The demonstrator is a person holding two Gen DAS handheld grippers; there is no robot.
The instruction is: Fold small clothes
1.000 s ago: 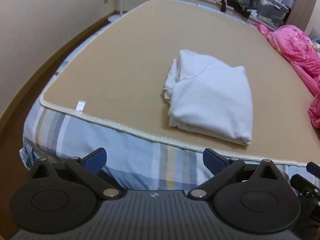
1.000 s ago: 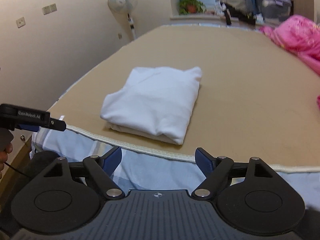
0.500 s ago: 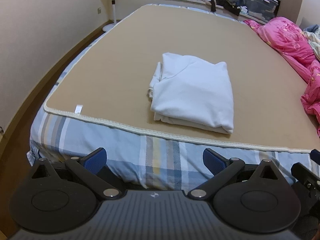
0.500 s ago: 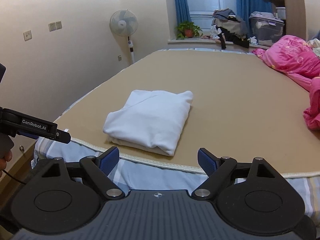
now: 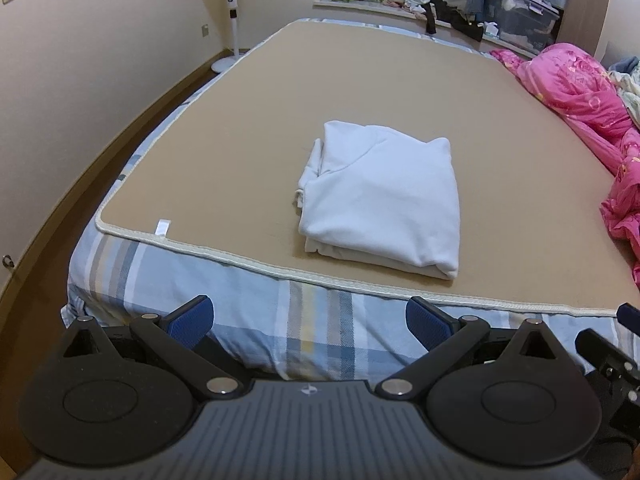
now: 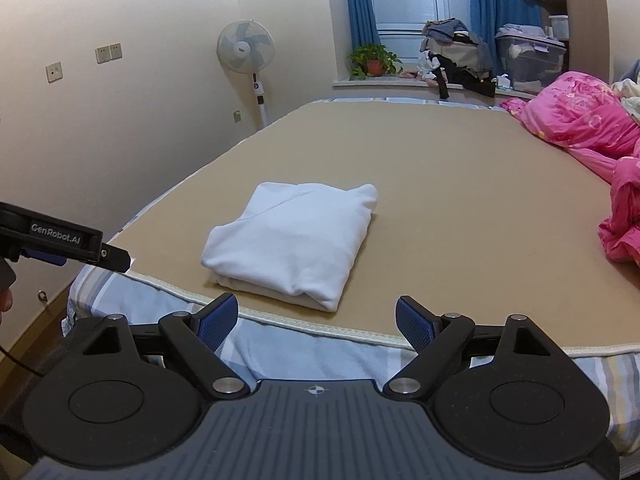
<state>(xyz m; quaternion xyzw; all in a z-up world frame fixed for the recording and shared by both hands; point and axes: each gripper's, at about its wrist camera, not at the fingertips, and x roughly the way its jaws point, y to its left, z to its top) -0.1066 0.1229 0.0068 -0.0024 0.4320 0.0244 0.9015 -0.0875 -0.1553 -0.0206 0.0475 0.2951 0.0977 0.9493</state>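
Nearest, the left tongs [image 5: 308, 322] stand wide with nothing between their blue pads, short of the bed's near edge; the right tongs [image 6: 316, 322] stand wide and bare too, also short of that edge. In the right wrist view the left tongs' body juts in from the left, clear of the bedding. The striped sheet [image 5: 248, 300] drops over the near side of the bed. Above it a cream piped border [image 5: 240, 258] marks the edge of the tan mat [image 5: 240, 140]. The folded white garment [image 5: 384, 200] lies flat on the mat just inside that border, its thick folded edge nearest, its looser layered edges on the left. Bare mat spreads to its left and far beyond it. A pink quilt [image 5: 576, 96] crowds the right side, apart from the garment. Past the far-left corner stands a fan [image 6: 246, 50]; a cluttered window ledge [image 6: 400, 82] runs behind the bed
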